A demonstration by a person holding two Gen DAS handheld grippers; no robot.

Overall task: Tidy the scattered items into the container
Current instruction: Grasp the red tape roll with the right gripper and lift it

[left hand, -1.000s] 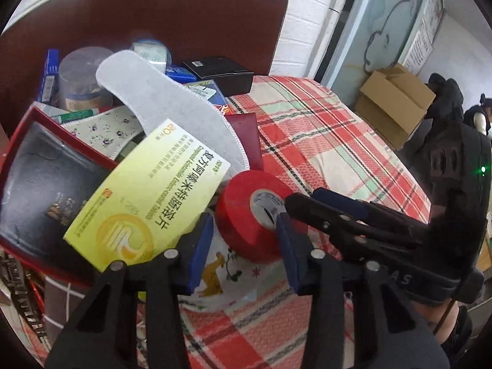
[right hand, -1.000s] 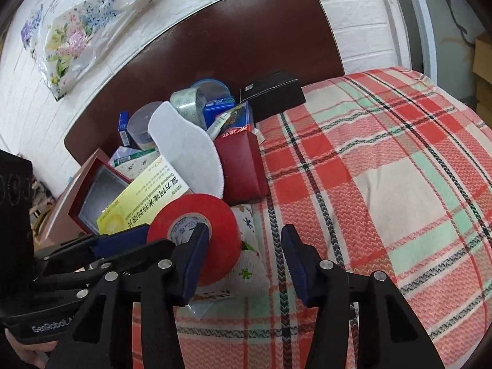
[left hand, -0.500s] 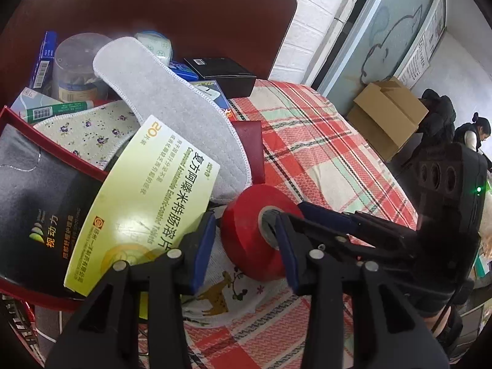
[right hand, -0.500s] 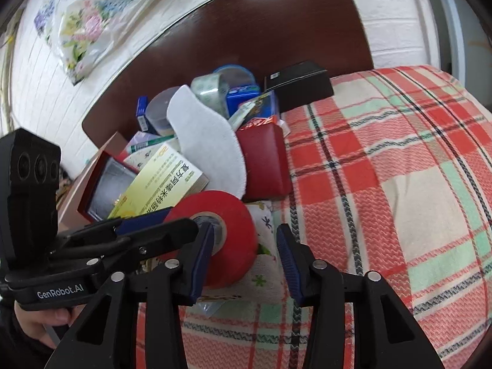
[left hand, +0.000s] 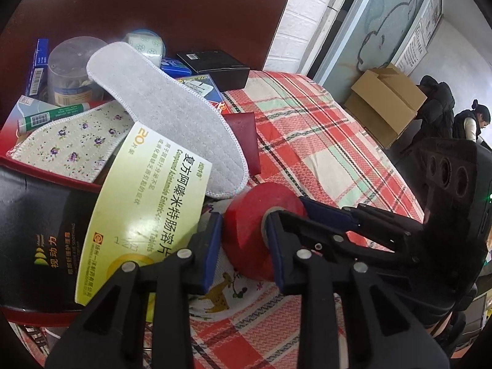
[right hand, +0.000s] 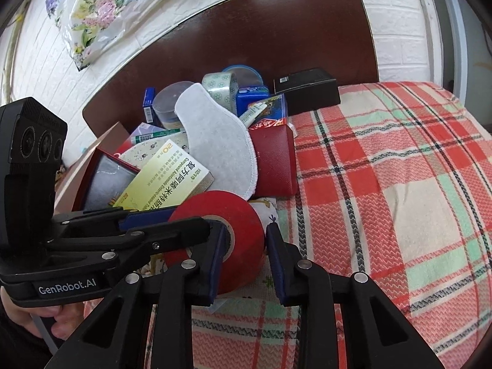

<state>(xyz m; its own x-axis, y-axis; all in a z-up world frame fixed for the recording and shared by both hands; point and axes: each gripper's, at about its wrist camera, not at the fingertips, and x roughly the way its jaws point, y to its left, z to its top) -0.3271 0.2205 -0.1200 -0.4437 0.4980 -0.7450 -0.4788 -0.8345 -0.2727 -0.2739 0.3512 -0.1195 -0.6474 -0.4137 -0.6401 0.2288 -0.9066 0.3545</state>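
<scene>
L wrist: both fingers (left hand: 212, 246) on red tape (left hand: 249, 236)

Bright, even daylight in both views; soft shadows, sharp centres, strong fisheye bending and black vignetted corners.

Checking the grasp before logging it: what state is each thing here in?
red tape roll: on edge, outside the red box, clamped by both grippers.
left gripper: jaws just closing, shut on the roll's wall.
right gripper: jaws just closing, shut on the roll's wall.
red box: open, piled full.
grey insole: lying on the pile, overhanging the rim.
yellow medicine box: closed, leaning on the pile.
black box: closed.
</scene>
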